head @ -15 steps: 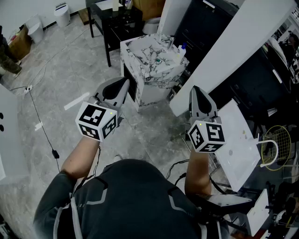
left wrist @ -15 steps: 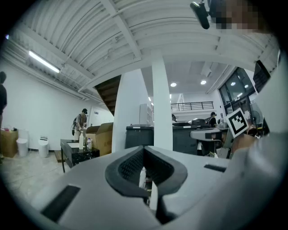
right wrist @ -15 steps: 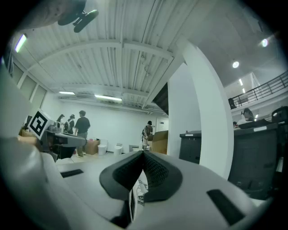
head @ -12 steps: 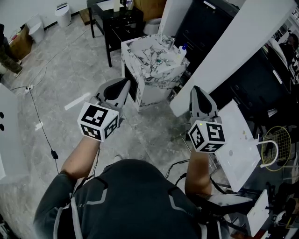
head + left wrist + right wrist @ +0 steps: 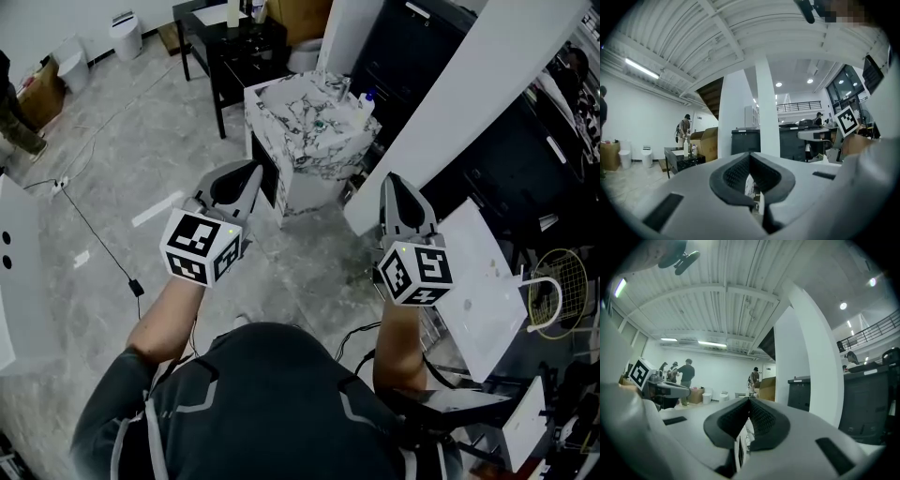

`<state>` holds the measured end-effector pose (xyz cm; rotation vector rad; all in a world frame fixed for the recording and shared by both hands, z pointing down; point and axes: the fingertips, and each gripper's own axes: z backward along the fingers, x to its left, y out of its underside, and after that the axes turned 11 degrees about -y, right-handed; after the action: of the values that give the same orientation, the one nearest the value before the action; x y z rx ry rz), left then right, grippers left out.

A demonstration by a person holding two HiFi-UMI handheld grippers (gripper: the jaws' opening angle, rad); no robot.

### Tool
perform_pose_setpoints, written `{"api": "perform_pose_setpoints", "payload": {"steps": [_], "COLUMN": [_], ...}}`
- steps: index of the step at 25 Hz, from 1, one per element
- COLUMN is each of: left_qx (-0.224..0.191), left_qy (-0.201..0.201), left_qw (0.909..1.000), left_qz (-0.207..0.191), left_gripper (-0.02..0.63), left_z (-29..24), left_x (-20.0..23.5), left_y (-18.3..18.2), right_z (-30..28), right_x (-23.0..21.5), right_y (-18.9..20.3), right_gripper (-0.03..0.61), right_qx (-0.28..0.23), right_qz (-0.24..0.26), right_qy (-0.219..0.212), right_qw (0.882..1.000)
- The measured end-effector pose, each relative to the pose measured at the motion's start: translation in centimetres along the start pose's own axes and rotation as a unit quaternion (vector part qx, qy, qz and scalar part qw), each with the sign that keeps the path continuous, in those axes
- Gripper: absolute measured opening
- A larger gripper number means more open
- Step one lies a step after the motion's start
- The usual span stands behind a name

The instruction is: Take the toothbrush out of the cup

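Observation:
A marble-patterned stand [image 5: 305, 141] is on the floor ahead of me. On its top, at the far right, stands a small clear cup [image 5: 339, 89] with a thin toothbrush sticking up, too small to make out well. A blue-capped bottle [image 5: 366, 97] is beside it. My left gripper [image 5: 251, 171] is held level, short of the stand's left side, with its jaws meeting at the tip and nothing between them. My right gripper [image 5: 392, 180] is level to the right of the stand, also shut and empty. Both stay well clear of the cup. In the gripper views, the left gripper [image 5: 750, 155] and right gripper [image 5: 749, 401] show closed jaw tips.
A slanted white pillar [image 5: 469, 103] runs close by the right gripper. A white board [image 5: 483, 291] lies low at right. A black table [image 5: 234, 42] is behind the stand, dark cabinets [image 5: 412, 56] beyond. A cable [image 5: 94, 234] trails over the grey floor. People stand far off [image 5: 686, 373].
The head view has drifted a little, so the floor cable and its plug sit further right. Both grippers keep the same level pose and stay shut.

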<state>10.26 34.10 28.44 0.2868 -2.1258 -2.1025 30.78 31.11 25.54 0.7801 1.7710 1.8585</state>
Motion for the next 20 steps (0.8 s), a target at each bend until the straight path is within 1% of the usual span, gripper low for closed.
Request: {"api": "perform_pose_setpoints", "payload": {"steps": [4,9,13,20], "left_qx": [-0.004,-0.001,-0.005,-0.002], "left_qy": [0.02,0.028,0.046,0.047], "left_qw": [0.9997,0.9996,0.9989,0.9987], "left_qz": [0.012,0.009,0.012,0.022], "left_gripper": [0.008,0.008,0.008,0.008], "left_z": [0.3,0.4,0.7,0.1], "left_x": [0.5,2.4,4.0,6.6], "left_y": [0.0,0.3,0.8,2.5], "right_z": [-0.6,-2.3,-3.7,-6.2], "right_x": [0.7,1.8,3.2,4.8], "right_y": [-0.1,0.2,0.8,2.2], "right_gripper": [0.028,0.028,0.028,0.028], "right_qx": [0.001,0.009,0.01,0.018], "right_qz": [0.01,0.009,0.011,0.009], "right_qy": [0.007,0.014,0.019,0.014], "right_qw": [1.0,1.0,1.0,1.0]}}
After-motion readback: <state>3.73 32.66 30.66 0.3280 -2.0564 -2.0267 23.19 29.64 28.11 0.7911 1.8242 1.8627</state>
